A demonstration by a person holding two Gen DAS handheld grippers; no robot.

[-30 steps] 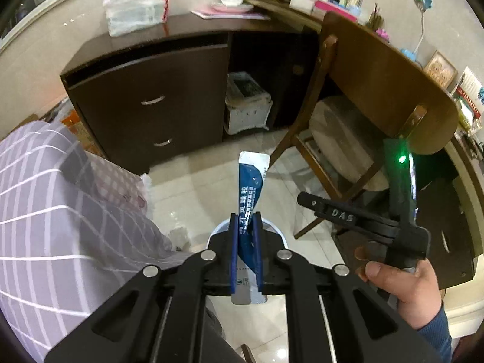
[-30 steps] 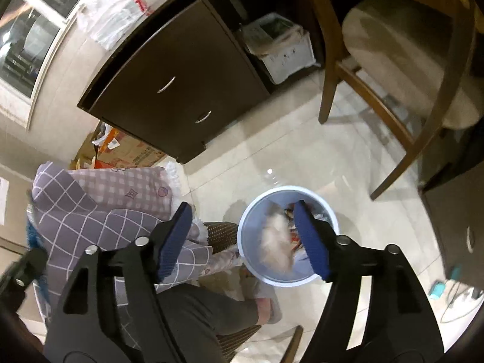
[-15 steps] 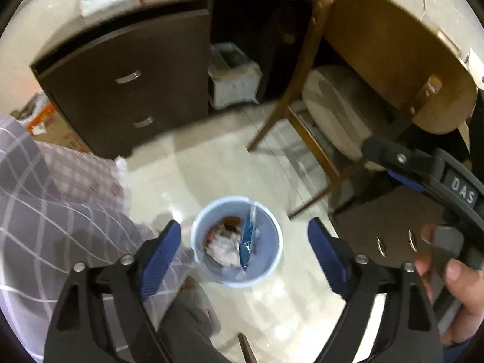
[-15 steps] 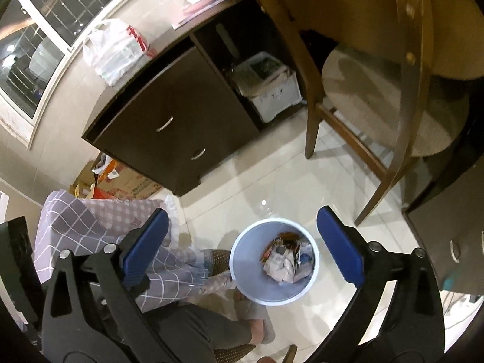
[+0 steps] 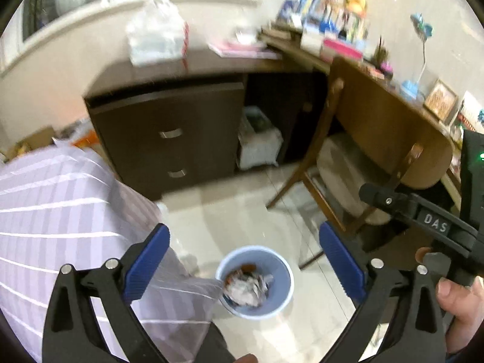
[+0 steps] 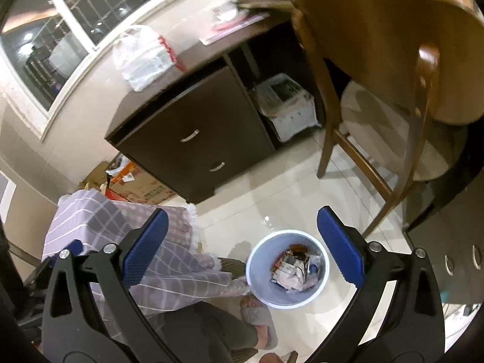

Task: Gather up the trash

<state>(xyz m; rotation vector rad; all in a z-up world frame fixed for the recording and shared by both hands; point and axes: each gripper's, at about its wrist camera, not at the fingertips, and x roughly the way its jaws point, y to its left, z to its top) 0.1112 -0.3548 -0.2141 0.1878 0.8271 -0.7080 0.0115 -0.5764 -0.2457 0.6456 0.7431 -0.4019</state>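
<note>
Both tools, our left tool (image 5: 243,260) and right tool (image 6: 242,242), have just opened and hang released, their trash now dropped into the blue bin (image 5: 282,299), so we can fetch more.

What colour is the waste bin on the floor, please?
Light blue waste bin, clearest in the right wrist view.

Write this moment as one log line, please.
left tool: open, empty | right tool: open, empty | bin: on floor, holds trash
</note>
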